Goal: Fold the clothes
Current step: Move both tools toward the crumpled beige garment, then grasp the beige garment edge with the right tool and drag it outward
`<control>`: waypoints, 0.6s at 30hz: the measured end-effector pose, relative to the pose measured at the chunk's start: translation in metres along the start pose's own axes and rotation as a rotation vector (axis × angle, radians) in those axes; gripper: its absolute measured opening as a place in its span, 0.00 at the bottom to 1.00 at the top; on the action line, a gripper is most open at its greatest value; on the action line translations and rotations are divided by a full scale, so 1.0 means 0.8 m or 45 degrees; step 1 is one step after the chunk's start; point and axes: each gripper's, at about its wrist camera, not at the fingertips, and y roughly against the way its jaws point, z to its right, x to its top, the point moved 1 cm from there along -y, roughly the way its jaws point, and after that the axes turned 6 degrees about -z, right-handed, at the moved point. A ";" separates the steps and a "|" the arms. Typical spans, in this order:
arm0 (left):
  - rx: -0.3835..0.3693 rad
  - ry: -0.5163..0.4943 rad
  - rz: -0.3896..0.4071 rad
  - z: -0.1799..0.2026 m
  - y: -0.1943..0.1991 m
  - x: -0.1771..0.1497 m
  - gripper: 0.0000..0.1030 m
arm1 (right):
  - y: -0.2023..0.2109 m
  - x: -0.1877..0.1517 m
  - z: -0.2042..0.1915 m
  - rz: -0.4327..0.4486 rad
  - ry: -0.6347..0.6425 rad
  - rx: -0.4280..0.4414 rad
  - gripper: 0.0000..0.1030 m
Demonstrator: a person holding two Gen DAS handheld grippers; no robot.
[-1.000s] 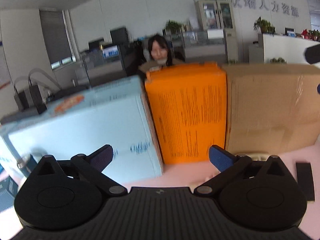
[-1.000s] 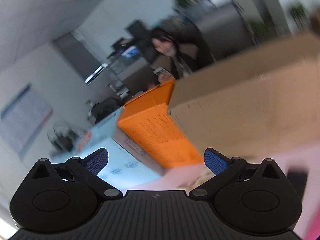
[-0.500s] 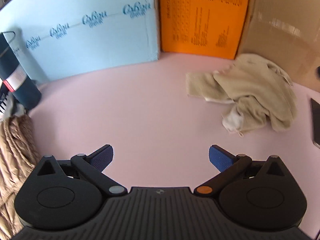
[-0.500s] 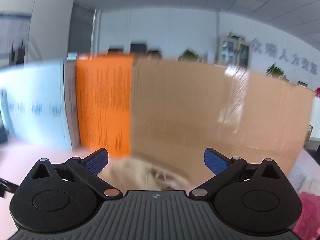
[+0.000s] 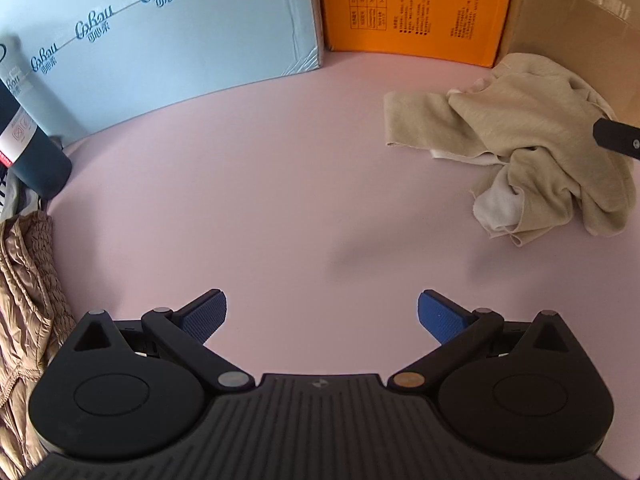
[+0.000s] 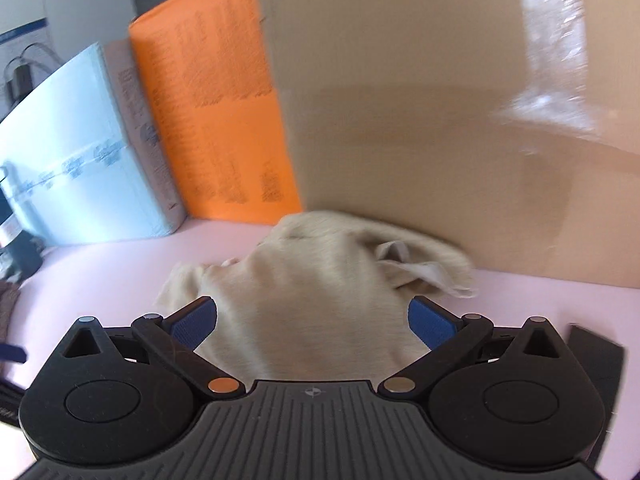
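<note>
Lying crumpled on the pink table [image 5: 280,168], the beige cloth [image 5: 532,136], close to the brown box [image 6: 440,100]. Right gripper [image 6: 312,320] spread wide just over it, holding nothing. Left gripper [image 5: 322,314] spread wide too, over bare table, well apart. Behind, orange box [image 5: 416,4] and blue box [image 5: 160,32].

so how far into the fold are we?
Nothing folded yet: the beige garment lies crumpled on the pink table by the cardboard box. In hand: right claw open just over it. Left claw open above bare table. Left: grasping, spreading, every fold.
</note>
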 end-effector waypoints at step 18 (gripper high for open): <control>0.046 -0.014 -0.076 0.001 -0.018 0.000 1.00 | -0.043 -0.001 -0.051 -0.136 0.048 0.086 0.18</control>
